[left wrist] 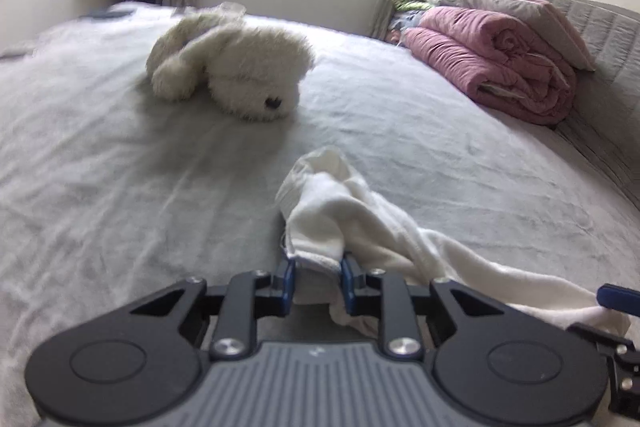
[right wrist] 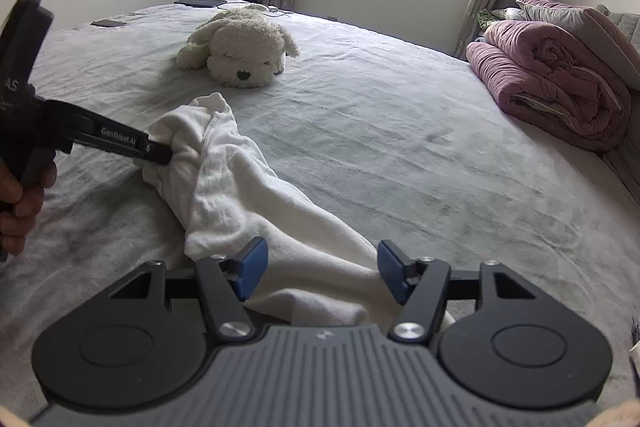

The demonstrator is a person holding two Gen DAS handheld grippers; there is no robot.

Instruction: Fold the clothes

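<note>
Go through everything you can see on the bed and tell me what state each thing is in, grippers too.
White garment: bunched, unfolded, stretched between both grippers.
Left gripper: shut on one end of the garment.
Right gripper: open, pads apart, garment lying between them.
Plush dog: lying flat on the bed, untouched.
Pink quilt: folded and rolled at the bed's edge.
Pillow: resting on the quilt.
Bed sheet: spread out, slightly wrinkled.

Bed with bystanders

A white plush dog [right wrist: 244, 51] lies mid-bed [right wrist: 400, 155]; a rolled pink quilt [right wrist: 552, 83] sits at the right edge, two dark flat devices [right wrist: 200, 2] at the far-left corner.
</note>
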